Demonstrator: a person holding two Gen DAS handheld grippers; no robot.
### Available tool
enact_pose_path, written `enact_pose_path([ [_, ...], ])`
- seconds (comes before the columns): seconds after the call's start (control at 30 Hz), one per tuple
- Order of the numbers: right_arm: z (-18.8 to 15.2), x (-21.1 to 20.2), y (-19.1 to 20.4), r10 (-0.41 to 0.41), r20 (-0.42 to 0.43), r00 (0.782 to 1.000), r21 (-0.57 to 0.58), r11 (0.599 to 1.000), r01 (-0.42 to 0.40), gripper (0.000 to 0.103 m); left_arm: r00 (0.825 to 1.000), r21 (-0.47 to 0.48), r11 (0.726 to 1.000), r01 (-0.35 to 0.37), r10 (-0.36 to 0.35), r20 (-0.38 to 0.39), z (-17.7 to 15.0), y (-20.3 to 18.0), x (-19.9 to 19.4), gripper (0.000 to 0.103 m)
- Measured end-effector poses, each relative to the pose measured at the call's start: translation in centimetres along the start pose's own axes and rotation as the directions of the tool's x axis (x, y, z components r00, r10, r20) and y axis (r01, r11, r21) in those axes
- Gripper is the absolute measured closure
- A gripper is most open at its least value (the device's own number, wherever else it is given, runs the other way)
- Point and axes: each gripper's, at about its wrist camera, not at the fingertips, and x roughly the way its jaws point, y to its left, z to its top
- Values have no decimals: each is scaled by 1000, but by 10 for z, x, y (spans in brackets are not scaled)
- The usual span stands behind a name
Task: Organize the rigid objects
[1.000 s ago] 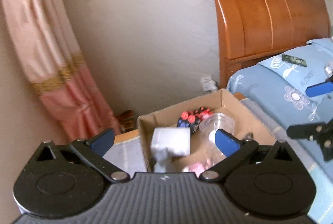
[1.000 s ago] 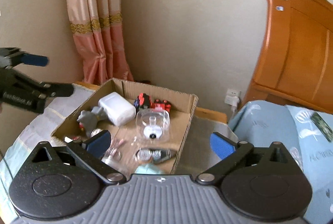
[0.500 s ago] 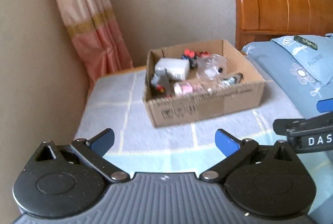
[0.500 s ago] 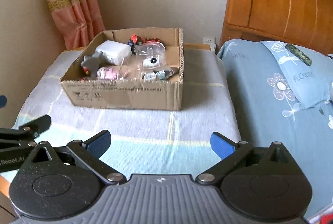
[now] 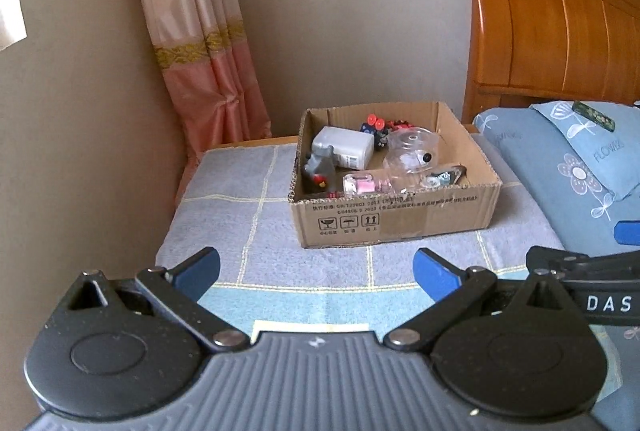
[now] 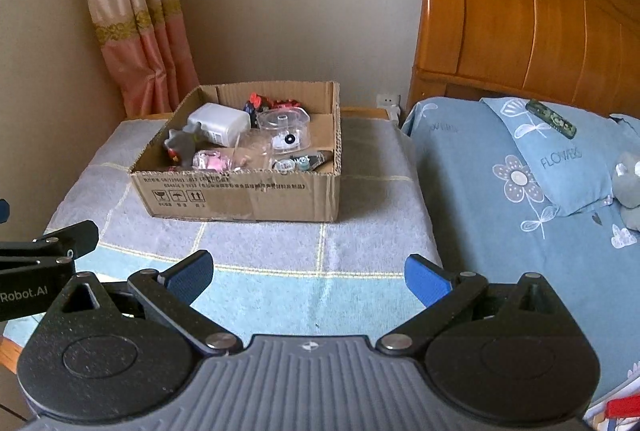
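Observation:
A cardboard box [image 5: 400,223] [image 6: 244,201] stands on a towel-covered table. It holds a white block [image 5: 344,147] [image 6: 220,123], a grey figurine [image 5: 318,169] [image 6: 180,147], a clear plastic container [image 5: 412,151] [image 6: 284,129], a pink item [image 5: 362,185] [image 6: 212,161] and red-and-black toys [image 5: 378,125] [image 6: 260,103]. My left gripper [image 5: 316,269] is open and empty, well in front of the box. My right gripper [image 6: 308,273] is open and empty, also in front of the box.
The towel [image 5: 248,231] [image 6: 360,231] covers the table. A bed with blue bedding [image 6: 520,191] and a wooden headboard [image 6: 520,11] lies to the right. A dark patterned case [image 6: 550,117] lies on the pillow. A pink curtain [image 5: 200,51] hangs at the left.
Both grippers have pulled back from close above the box to well in front of it. Both stayed open and empty.

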Motion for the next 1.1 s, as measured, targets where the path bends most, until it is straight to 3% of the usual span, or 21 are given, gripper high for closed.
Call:
enact_pose_path([
  [1.1, 1, -11, 0, -6, 35, 999, 3, 1000, 6, 0, 1000, 4, 1000, -8, 8, 27, 1, -3, -13, 1],
])
